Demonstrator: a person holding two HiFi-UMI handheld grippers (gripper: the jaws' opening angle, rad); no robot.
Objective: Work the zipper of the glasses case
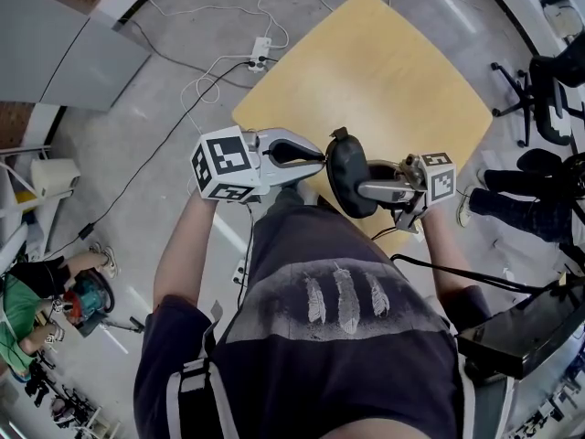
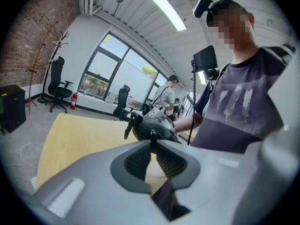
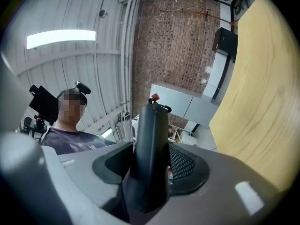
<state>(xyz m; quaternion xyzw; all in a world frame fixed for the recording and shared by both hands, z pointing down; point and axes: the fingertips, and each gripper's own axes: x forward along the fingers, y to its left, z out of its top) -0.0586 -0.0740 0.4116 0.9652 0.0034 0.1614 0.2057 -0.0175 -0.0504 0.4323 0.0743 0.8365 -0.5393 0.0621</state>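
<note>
Though hidden from the head view, left gripper (image 2: 151,143) pinches zipper pull (image 2: 152,134)

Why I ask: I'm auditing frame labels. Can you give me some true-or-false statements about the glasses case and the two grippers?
1. The right gripper grips the glasses case between its fingers. True.
2. The case lies flat on the table. False: it is held up in the air, in front of the person.
3. The case is white. False: it is black.
4. The left gripper has its fingers nearly together at the case's edge. True.
</note>
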